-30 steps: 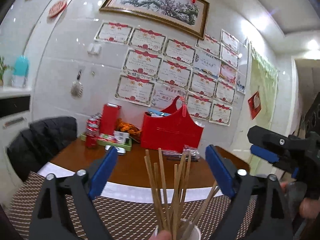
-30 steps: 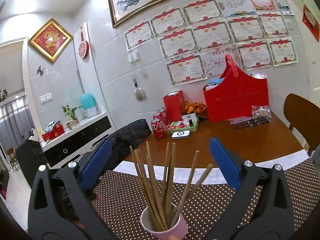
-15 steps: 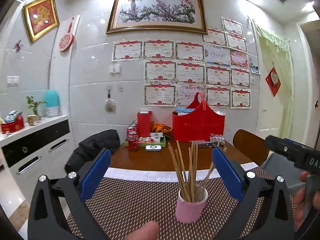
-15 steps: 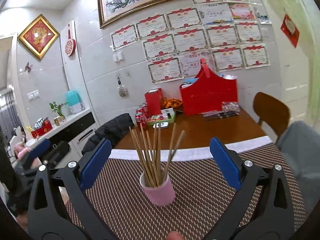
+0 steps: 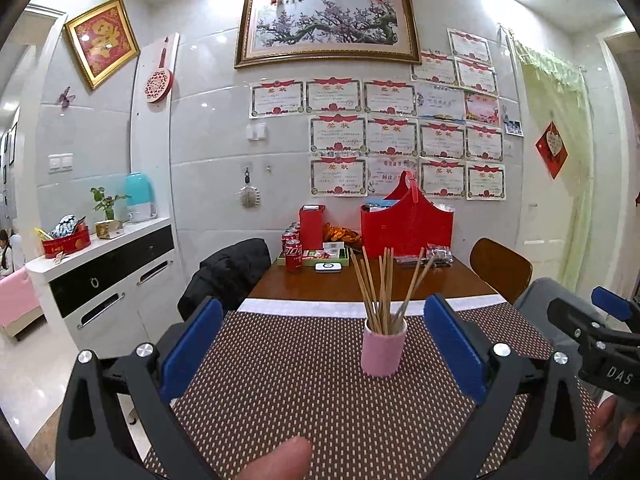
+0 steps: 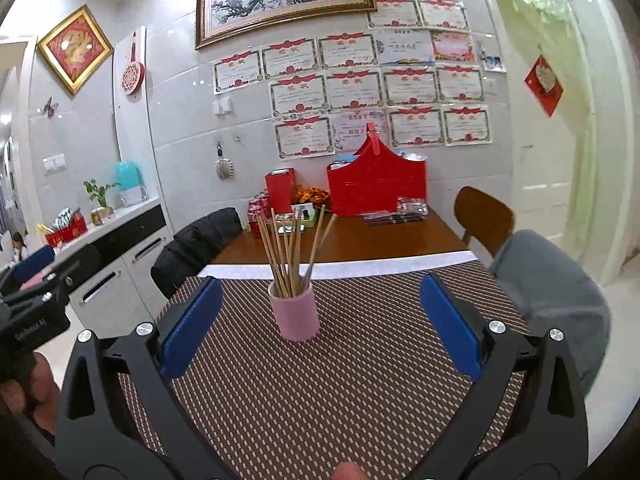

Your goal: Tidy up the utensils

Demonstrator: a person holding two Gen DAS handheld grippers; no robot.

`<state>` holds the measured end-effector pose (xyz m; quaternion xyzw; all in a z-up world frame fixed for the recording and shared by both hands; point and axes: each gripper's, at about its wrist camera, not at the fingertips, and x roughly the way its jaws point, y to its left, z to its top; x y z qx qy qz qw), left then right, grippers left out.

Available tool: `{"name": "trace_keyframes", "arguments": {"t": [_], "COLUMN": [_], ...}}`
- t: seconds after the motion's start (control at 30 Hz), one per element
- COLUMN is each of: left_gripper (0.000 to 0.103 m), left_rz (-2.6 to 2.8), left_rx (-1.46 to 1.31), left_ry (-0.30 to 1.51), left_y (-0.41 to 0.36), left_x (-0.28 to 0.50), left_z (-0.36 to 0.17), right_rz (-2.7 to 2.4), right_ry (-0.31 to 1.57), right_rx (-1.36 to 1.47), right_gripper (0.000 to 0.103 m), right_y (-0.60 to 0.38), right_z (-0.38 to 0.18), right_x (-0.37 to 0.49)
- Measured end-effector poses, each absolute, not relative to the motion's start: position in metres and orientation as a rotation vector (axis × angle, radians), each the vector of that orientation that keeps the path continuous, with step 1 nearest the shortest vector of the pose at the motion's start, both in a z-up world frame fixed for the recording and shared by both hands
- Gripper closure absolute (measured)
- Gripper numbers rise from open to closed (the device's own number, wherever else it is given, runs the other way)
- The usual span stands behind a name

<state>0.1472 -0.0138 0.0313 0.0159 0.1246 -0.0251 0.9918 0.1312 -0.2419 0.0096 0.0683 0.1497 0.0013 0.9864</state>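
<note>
A pink cup (image 5: 383, 350) (image 6: 295, 316) stands upright on a brown dotted placemat (image 5: 300, 392) (image 6: 360, 360), with several wooden chopsticks (image 5: 382, 288) (image 6: 290, 252) fanned out in it. My left gripper (image 5: 323, 344) is open; the cup stands beyond its blue pads (image 5: 192, 344), apart from them, right of centre. My right gripper (image 6: 320, 328) is open too, with the cup ahead and slightly left, untouched. Each gripper shows in the other's view: the right gripper (image 5: 600, 332) at the right edge, the left gripper (image 6: 36, 300) at the left edge.
Behind the mat is a wooden table (image 5: 360, 284) with a red basket (image 5: 406, 224), cola cans (image 5: 293, 254), a red box (image 5: 312, 222) and a green tray. A black jacket (image 5: 228, 276) hangs on the left chair; a wooden chair (image 5: 500, 268) stands right. A white sideboard (image 5: 100, 280) runs along the left.
Both grippers have drawn back from the cup. It was close under the fingertips and cut off at the bottom edge; now it stands whole and smaller, farther ahead on the mat.
</note>
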Motion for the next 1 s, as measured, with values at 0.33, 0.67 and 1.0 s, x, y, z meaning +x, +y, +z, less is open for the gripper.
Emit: {"name": "trace_keyframes", "arguments": {"t": [0.33,0.67,1.0], "left_gripper": [0.004,0.004,0.004], "left_rz": [-0.052,-0.041,-0.044], "left_rx": [0.039,0.03,0.031], "left_ry": [0.214,0.192,0.193], "left_y": [-0.01,-0.004,-0.003], "left_x": [0.075,0.043,0.041], "left_z": [0.023,0.03,0.029], "right_rz": [-0.063,-0.058,-0.045], "right_ry": [0.251,0.213,0.217], "right_rx": [0.122,0.08,0.072], "right_gripper": [0.006,0.006,0.006], "right_y": [-0.226,-0.211,-0.205], "right_z": [0.007,0.011,0.011], "right_x": [0.053,0.019,0.019]}}
